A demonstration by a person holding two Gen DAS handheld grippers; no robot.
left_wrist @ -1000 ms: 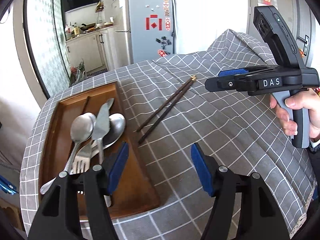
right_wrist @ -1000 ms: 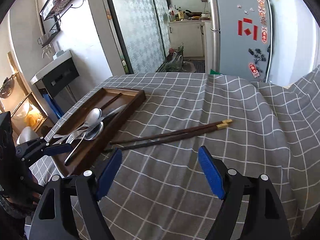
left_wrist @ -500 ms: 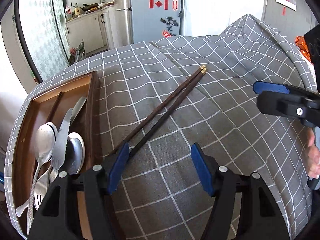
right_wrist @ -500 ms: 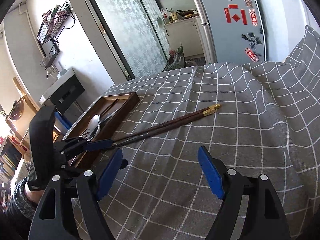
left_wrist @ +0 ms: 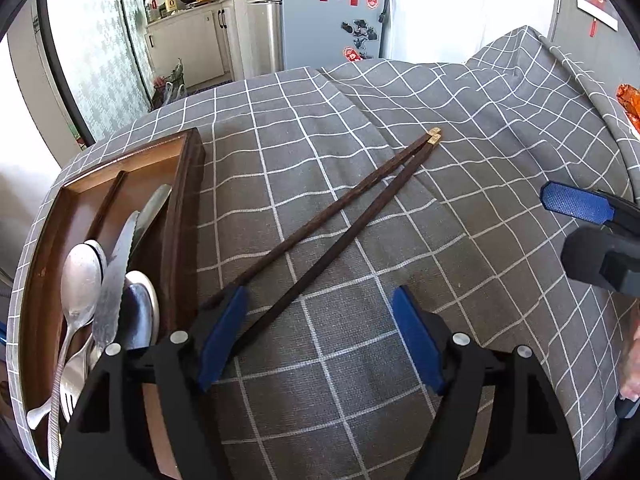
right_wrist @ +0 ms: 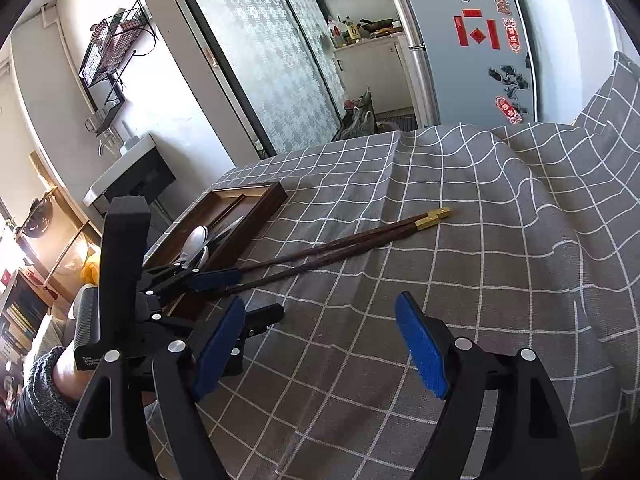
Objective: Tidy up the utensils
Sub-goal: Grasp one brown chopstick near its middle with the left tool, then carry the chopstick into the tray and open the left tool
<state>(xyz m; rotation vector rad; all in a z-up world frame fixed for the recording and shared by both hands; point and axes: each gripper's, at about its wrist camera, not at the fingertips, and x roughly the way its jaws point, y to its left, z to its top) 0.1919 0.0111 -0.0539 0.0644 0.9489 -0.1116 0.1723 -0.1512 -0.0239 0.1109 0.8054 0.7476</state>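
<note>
Two dark wooden chopsticks [left_wrist: 352, 216] with gold ends lie on the grey checked cloth, also in the right wrist view [right_wrist: 340, 250]. My left gripper [left_wrist: 320, 340] is open, low over their thin near ends, with one chopstick running between its blue pads [left_wrist: 222, 334]. It shows in the right wrist view [right_wrist: 240, 296] at the left. A wooden tray [left_wrist: 188, 200] at the left holds spoons [left_wrist: 80, 276], a knife [left_wrist: 114, 280] and a fork [left_wrist: 74, 380]. My right gripper [right_wrist: 320, 344] is open and empty above the cloth, right of the chopsticks; it shows in the left wrist view [left_wrist: 592, 224].
The tray has a narrow wooden divider [left_wrist: 108, 204]. The cloth rises into a fold [left_wrist: 540, 80] at the back right. A fridge [left_wrist: 332, 12] and kitchen counter stand beyond the table's far edge. A small sink cabinet [right_wrist: 132, 176] stands left of the table.
My left gripper has moved from over the tray rightward and down to the chopsticks' near ends. My right gripper has moved a little to the right and stays open.
</note>
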